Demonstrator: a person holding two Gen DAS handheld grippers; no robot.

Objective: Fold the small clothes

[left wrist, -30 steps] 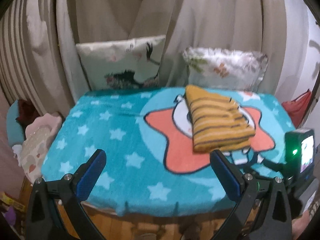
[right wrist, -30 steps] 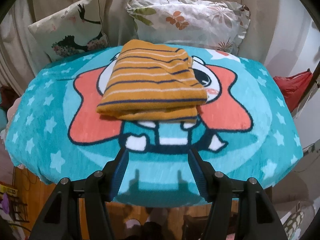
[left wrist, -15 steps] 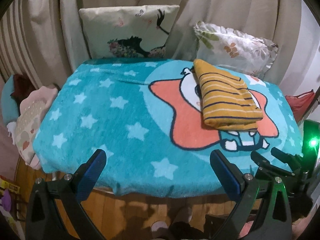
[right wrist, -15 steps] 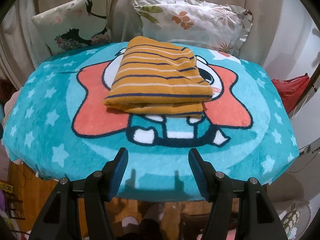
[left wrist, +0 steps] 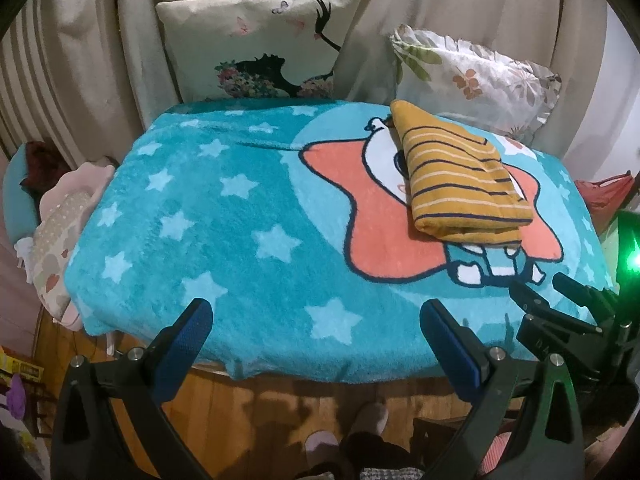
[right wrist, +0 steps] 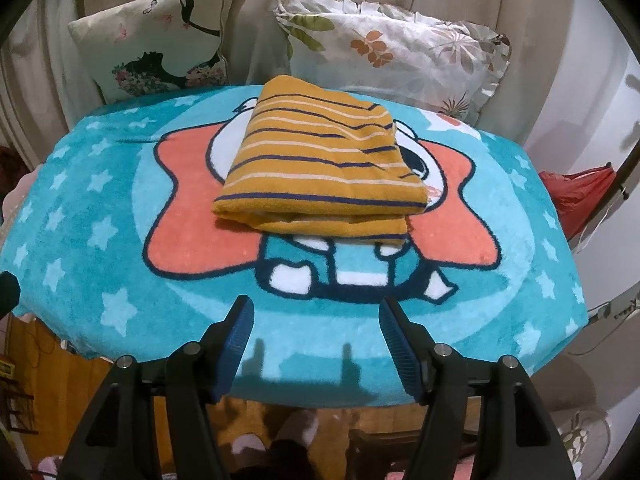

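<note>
A mustard-yellow garment with navy and cream stripes [right wrist: 316, 164] lies folded into a thick rectangle on the orange star of a teal blanket [right wrist: 80, 216]; it also shows in the left wrist view [left wrist: 460, 184], to the right. My right gripper [right wrist: 314, 320] is open and empty, over the blanket's near edge, short of the garment. My left gripper [left wrist: 316, 320] is open and empty, wide apart, at the near edge, left of the garment. The right gripper also shows at the left view's right edge [left wrist: 560, 296].
The teal star blanket [left wrist: 200, 220] covers a table. Two pillows lean against curtains at the back: a bird print pillow [left wrist: 260, 44] and a floral pillow [left wrist: 480, 80]. A red bag [right wrist: 580, 192] sits at the right. Wooden floor [left wrist: 280, 412] lies below the near edge.
Both grippers have pulled back and risen from the table; the folded garment looks farther away and lies unmoved. Both stay open.
</note>
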